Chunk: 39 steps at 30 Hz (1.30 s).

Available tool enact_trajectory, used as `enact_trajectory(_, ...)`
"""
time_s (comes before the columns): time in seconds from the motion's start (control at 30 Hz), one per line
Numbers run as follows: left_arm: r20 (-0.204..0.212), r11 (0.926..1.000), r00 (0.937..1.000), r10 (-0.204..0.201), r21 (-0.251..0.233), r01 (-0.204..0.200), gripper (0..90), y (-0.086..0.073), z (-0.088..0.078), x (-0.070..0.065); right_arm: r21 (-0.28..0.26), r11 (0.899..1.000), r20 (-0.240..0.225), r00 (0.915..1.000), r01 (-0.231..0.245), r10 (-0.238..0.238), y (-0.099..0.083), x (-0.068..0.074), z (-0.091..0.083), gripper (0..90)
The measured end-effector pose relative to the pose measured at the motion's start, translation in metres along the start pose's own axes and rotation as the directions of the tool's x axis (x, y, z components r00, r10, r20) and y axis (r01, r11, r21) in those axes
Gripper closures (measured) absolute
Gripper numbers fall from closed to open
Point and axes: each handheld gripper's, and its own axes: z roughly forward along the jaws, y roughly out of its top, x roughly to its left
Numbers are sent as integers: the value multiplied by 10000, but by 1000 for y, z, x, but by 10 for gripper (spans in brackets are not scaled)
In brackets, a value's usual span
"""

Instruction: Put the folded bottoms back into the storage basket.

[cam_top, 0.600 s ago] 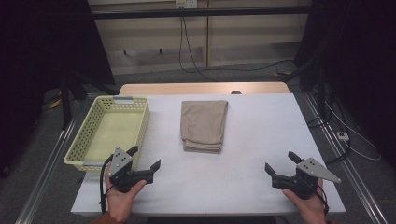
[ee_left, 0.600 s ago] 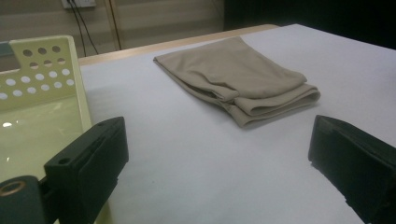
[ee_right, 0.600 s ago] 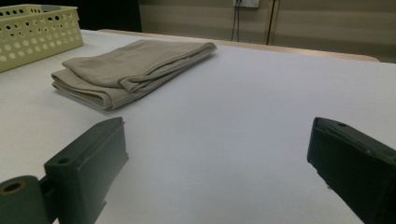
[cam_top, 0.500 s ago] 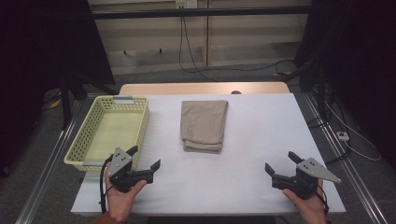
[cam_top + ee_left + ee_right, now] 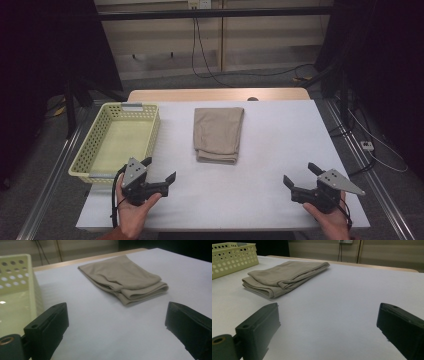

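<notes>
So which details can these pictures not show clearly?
- Folded beige cloth: which garment it is, since the folds hide its shape in every view.
- Yellow basket: cut off by the left edge in the left gripper view.
- Basket floor near its front wall: hidden by the left gripper in the high view.

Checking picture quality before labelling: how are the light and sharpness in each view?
High view: table evenly lit, surroundings dark, cloth sharp. Left gripper view: cloth fairly sharp, basket soft with a glare spot. Right gripper view: cloth clear, back wall blurred.
</notes>
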Motion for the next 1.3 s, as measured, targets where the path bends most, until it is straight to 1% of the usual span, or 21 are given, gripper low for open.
enact_trajectory(0.07, -12, 10000, 10000, 67, 71, -67, 53, 0, 0, 0, -5, 10000, 30, 10000, -11, 11, 0, 0, 0, 40)
enact_trajectory(0.1, -112, 9997, 9997, 236, 19, -236, 53, 2, 0, -1, 2, 10000, 44, 10000, -34, 34, 0, 0, 0, 39)
enact_trajectory(0.17, -111, 9997, 9997, 224, -43, -224, 53, 2, 0, -2, 9, 10000, 49, 10000, -66, 66, 0, -1, 0, 38)
enact_trajectory(0.27, -301, 9992, 9988, 382, -104, -385, 53, 5, 1, -3, 83, 9999, 1, 10000, -91, 91, 0, 0, 0, 40)
enact_trajectory(0.3, -345, 9993, 9988, 347, -118, -351, 53, 6, 3, -4, 83, 9999, 1, 10000, -91, 91, 0, 0, 0, 40)
enact_trajectory(0.37, -284, 9992, 9988, 390, -1, -391, 54, 9, 5, -6, 101, 9999, -68, 10000, -57, 57, 0, 0, 1, 42)
enact_trajectory(0.4, -273, 9987, 9983, 507, 25, -507, 54, 9, 6, -6, 93, 9999, -80, 10000, -54, 55, 0, 0, 1, 41)
enact_trajectory(0.47, -187, 9981, 9980, 611, 20, -611, 53, 11, 9, -8, 97, 9999, -111, 9999, -88, 89, 0, 0, 0, 37)
enact_trajectory(0.57, -44, 9979, 9979, 645, 45, -644, 53, 15, 13, -11, 41, 10000, -165, 9998, -53, 54, 0, 1, 0, 37)
enact_trajectory(0.6, 44, 9969, 9969, 781, 109, -782, 53, 17, 16, -13, 44, 10000, -191, 9998, -60, 61, 0, 1, 0, 36)
enact_trajectory(0.7, 132, 9964, 9964, 838, 151, -840, 51, 19, 19, -14, 68, 10000, -184, 9998, -66, 67, 0, 0, 0, 35)
enact_trajectory(0.73, 253, 9965, 9963, 820, 119, -823, 51, 22, 22, -16, 77, 9999, -188, 9998, -108, 110, 0, 0, 0, 35)
enact_trajectory(0.8, 284, 9968, 9965, 786, 102, -789, 51, 23, 23, -17, 71, 9999, -179, 9998, -130, 131, 0, 0, 0, 35)
enact_trajectory(0.83, 314, 9964, 9960, 833, 130, -837, 51, 24, 24, -17, 81, 9999, -169, 9998, -135, 136, 0, 0, 0, 35)
enact_trajectory(0.93, 464, 9971, 9962, 742, 111, -748, 51, 28, 29, -19, 73, 9999, -172, 9998, -128, 130, 0, 0, 0, 35)
enact_trajectory(1.0, 569, 9965, 9950, 823, 129, -831, 51, 32, 35, -21, 96, 9999, -180, 9998, -121, 123, 0, 1, 0, 35)
enact_trajectory(1.03, 569, 9965, 9950, 823, 129, -831, 51, 32, 35, -21, 96, 9999, -180, 9998, -121, 123, 0, 1, 0, 35)
enact_trajectory(1.23, 741, 9967, 9942, 775, 201, -792, 63, 38, 47, -22, 27, 9999, -203, 9997, -131, 132, 0, 0, 0, 36)
enact_trajectory(1.27, 790, 9964, 9938, 782, 267, -806, 63, 42, 50, -23, 54, 9999, -232, 9996, -138, 140, 0, 0, 0, 35)
enact_trajectory(1.3, 790, 9964, 9938, 782, 267, -806, 62, 42, 50, -23, 54, 9999, -232, 9996, -138, 140, 0, 0, 0, 35)
